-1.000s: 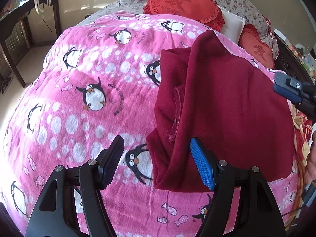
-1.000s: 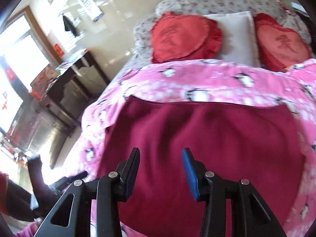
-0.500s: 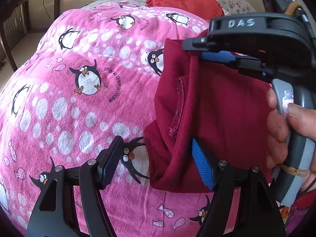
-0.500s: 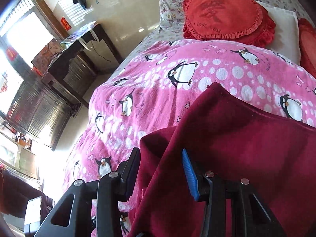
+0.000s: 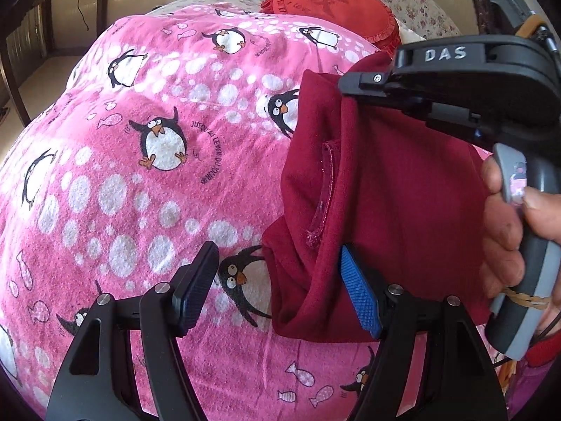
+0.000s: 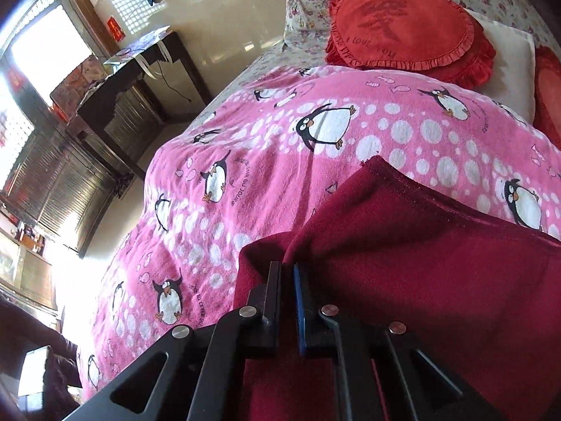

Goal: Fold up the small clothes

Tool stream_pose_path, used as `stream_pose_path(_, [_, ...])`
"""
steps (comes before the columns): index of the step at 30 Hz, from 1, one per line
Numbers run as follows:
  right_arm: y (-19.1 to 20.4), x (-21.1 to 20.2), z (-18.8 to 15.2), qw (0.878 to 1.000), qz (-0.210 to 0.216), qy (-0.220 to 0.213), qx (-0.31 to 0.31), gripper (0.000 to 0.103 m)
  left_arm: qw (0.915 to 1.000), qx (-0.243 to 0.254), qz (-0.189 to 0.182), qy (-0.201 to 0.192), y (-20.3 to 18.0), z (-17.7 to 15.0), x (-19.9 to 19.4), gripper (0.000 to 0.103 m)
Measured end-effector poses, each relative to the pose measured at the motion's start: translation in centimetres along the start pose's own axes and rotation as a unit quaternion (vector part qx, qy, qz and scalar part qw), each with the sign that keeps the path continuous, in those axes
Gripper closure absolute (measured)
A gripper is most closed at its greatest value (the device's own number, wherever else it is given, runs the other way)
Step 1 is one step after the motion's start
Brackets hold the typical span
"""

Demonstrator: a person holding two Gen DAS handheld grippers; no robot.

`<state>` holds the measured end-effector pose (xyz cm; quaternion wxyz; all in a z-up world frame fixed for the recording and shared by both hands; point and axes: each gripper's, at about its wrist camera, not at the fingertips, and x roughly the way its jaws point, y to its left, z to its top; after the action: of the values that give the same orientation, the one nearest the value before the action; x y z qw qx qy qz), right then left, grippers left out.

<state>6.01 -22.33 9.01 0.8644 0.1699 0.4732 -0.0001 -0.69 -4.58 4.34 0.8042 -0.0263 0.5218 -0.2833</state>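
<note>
A maroon garment (image 5: 396,189) lies partly folded on the pink penguin blanket (image 5: 140,147) covering the bed. The right claw (image 6: 287,280) is pressed together on a raised fold of the garment near its far edge. The left claw (image 5: 277,287) is spread wide, its blue pad touching the garment's near corner, its black pad over the blanket. Red cushions (image 6: 403,24) sit by the headboard.

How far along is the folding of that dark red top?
Partly done: the dark red garment already lies doubled on the penguin blanket. In hand: the right tool is shut on its edge. Left: the left tool is open, gripping nothing; the fold isn't finished.
</note>
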Motion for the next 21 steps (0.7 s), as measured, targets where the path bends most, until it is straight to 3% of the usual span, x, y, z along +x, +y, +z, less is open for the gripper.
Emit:
stream_pose_path(2, [-0.1, -1.2, 0.1, 1.0, 0.013, -0.003, 0.006, 0.075, 1.0, -0.001, -0.002, 0.001, -0.3, 0.0, 0.3, 0.032])
stream_pose_path(3, [0.0, -1.8, 0.0, 1.0, 0.017, -0.005, 0.005, 0.05, 1.0, -0.002, -0.002, 0.001, -0.5, 0.0, 0.5, 0.032])
stream_pose_path(4, [0.1, -2.4, -0.1, 1.0, 0.015, -0.013, 0.003, 0.036, 1.0, -0.001, -0.002, 0.001, -0.5, 0.0, 0.5, 0.032])
stream_pose_path(5, [0.4, -2.8, -0.1, 1.0, 0.009, -0.02, 0.001, 0.034, 1.0, -0.001, -0.002, 0.001, -0.6, 0.0, 0.5, 0.032])
stream_pose_path(9, [1.8, -2.1, -0.1, 0.998, -0.055, -0.006, -0.029, 0.034, 1.0, -0.002, -0.002, 0.002, -0.7, 0.0, 0.7, 0.032])
stream_pose_path(12, [2.8, -0.4, -0.3, 0.996, -0.073, 0.011, -0.043, 0.034, 1.0, -0.003, -0.003, 0.001, -0.7, -0.2, 0.9, 0.032])
stream_pose_path(15, [3.2, 2.5, -0.3, 0.991, -0.119, 0.042, -0.052, 0.029, 1.0, -0.001, -0.006, -0.001, -0.5, -0.9, 0.8, 0.029])
stream_pose_path(17, [3.4, 3.6, -0.5, 0.988, -0.134, 0.041, -0.064, 0.025, 0.9999, 0.006, -0.009, -0.002, -0.5, -1.1, 0.9, 0.028])
stream_pose_path(18, [3.6, 3.5, -0.4, 0.988, -0.136, 0.029, -0.072, 0.033, 0.9999, 0.008, -0.011, -0.001, -0.5, -1.2, 1.0, 0.027])
stream_pose_path(19, [3.6, 3.2, -0.4, 0.987, -0.137, 0.022, -0.075, 0.051, 0.9999, 0.009, -0.014, -0.001, -0.4, -1.3, 1.0, 0.026])
stream_pose_path(20, [3.1, 2.7, -0.3, 0.988, -0.139, 0.015, -0.072, 0.057, 0.9998, 0.009, -0.017, 0.0, -0.4, -1.3, 1.2, 0.026])
stream_pose_path(21, [2.6, 2.3, -0.2, 0.99, -0.127, 0.012, -0.065, 0.07, 0.9998, 0.009, -0.017, -0.001, -0.4, -1.3, 1.3, 0.025])
